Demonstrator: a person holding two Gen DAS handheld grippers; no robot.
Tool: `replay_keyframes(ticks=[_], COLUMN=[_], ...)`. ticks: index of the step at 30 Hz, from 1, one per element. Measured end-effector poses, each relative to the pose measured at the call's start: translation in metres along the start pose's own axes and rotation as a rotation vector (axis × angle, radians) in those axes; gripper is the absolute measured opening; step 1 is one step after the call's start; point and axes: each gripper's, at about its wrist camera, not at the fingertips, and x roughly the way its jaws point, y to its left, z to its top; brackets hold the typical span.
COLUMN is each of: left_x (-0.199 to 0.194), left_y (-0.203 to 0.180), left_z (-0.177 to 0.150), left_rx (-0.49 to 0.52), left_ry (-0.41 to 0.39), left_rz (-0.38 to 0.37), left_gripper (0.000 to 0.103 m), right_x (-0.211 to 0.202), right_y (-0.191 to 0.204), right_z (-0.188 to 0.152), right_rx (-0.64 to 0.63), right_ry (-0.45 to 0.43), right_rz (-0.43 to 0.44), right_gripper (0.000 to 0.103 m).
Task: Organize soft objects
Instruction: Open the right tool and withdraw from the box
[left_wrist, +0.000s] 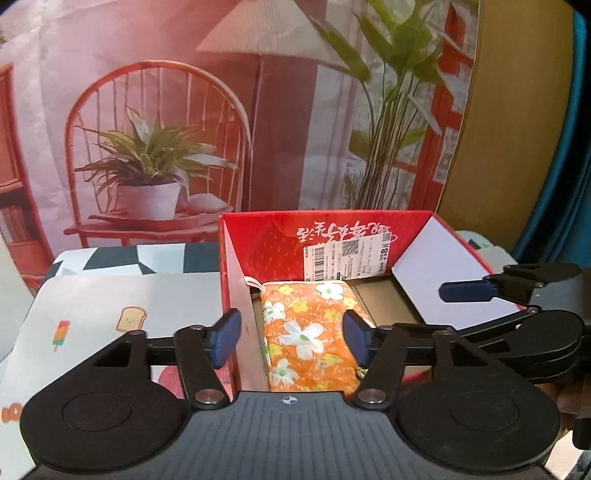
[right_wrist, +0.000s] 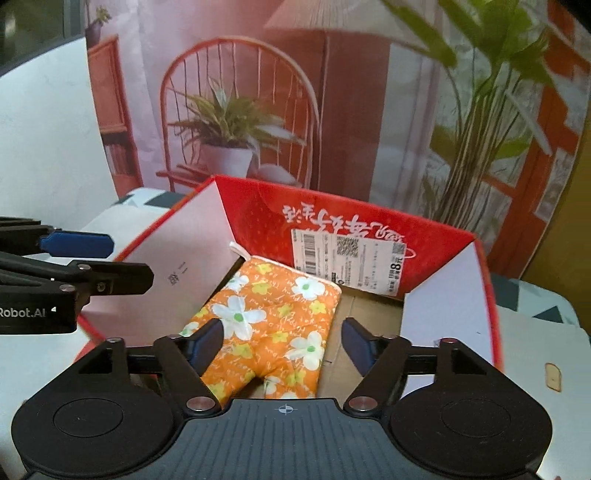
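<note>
An orange oven mitt with white and yellow flowers lies flat on the floor of an open red cardboard box, against its left wall. It also shows in the right wrist view, in the same box. My left gripper is open and hovers above the box's left wall, empty. My right gripper is open and empty above the mitt. The right gripper also shows in the left wrist view, and the left gripper in the right wrist view.
The box stands on a pale mat with cartoon prints over a geometric cloth. A white barcode label is stuck on the box's back wall. A printed backdrop of a chair and plants hangs behind.
</note>
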Motion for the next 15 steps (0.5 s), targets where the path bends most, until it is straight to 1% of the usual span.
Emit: replay_keyframes(ticks=[2,4,5,7,12,15], left_x=[-0.011,-0.021,-0.027,-0.036,-0.053,-0.059], left_y=[-0.002,-0.003,-0.005,-0.007,-0.01,-0.016], left_z=[-0.005,-0.01,-0.014,-0.02,-0.031,-0.038], left_rx=[-0.014,-0.024,-0.027,-0.032,-0.068,-0.07], left_ry=[-0.011,-0.019,-0.024,-0.034,-0.048,-0.054], left_rz=[-0.006,-0.024,-0.027,-0.021,-0.02,-0.019], left_gripper=[0.072,0.076,0.079,0.082,0.085,0.087], right_x=[-0.013,-0.028,-0.035,-0.048,-0.073,-0.084], right_y=[0.0,-0.001,-0.001,0.0,0.001,0.001], right_z=[-0.004,-0.009,-0.012,-0.019,-0.04,-0.054], right_rx=[0.013,0.028,0.031,0.028,0.034,0.046], right_ry=[-0.019,-0.045,-0.061,-0.087,-0.114,-0.126], right_rz=[0.006,0.014,0.013,0.009,0.017,0.023], right_gripper=[0.073,0.082,0.083,0.083,0.084,0.084])
